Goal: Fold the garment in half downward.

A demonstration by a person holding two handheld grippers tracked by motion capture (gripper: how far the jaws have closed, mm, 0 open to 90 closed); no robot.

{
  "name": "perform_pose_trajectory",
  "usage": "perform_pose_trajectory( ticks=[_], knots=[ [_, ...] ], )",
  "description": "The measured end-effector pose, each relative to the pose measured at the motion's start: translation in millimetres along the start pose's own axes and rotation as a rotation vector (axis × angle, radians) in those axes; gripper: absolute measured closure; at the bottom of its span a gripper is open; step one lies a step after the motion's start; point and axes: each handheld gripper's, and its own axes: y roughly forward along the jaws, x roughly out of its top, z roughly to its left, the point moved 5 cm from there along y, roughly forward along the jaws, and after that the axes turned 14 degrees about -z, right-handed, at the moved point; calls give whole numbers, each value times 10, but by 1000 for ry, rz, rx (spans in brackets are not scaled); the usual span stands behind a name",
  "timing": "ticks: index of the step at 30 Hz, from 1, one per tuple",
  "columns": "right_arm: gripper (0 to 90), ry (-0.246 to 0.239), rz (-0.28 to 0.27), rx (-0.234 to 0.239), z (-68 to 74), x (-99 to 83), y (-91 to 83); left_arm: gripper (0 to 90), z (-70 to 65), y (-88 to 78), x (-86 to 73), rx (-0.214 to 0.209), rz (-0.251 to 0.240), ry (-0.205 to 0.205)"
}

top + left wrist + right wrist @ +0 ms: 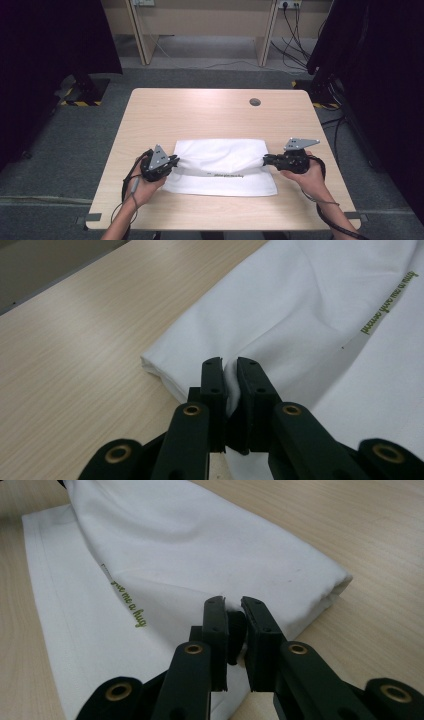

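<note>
While the soft white folded cloth (220, 167) lies on the pale wood-grain table (210, 107), the left gripper (172, 162) and right gripper (266, 160) each pinch one end of it

This looks like a lab or recording room set up for tests, not a home. A single light wooden table (210, 112) stands alone on grey carpet floor (75, 150), with black curtains (50, 45) hanging at the left and right sides and stand feet marked with yellow-black tape (80, 102) near the table's far left corner. Behind the far edge there is plain wooden furniture (200, 20), and loose cables (295, 45) run down from wall sockets (289, 4).
</note>
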Motion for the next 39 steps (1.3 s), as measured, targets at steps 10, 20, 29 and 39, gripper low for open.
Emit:
perform_pose_trajectory(
  ticks=[10, 20, 29, 39],
  knots=[
    [818, -12, 5, 8, 38, -23, -32, 823, -40, -37, -19, -4, -2, 3],
    [818, -21, 5, 16, 80, -44, -62, 822, -64, -76, -13, -3, -7, 8],
    [818, -30, 1, 24, 122, -40, -97, 822, -97, -118, -31, -7, -8, 12],
    [818, -39, 4, 34, 175, -52, -127, 822, -126, -144, -61, -11, -8, 9]
  ],
)
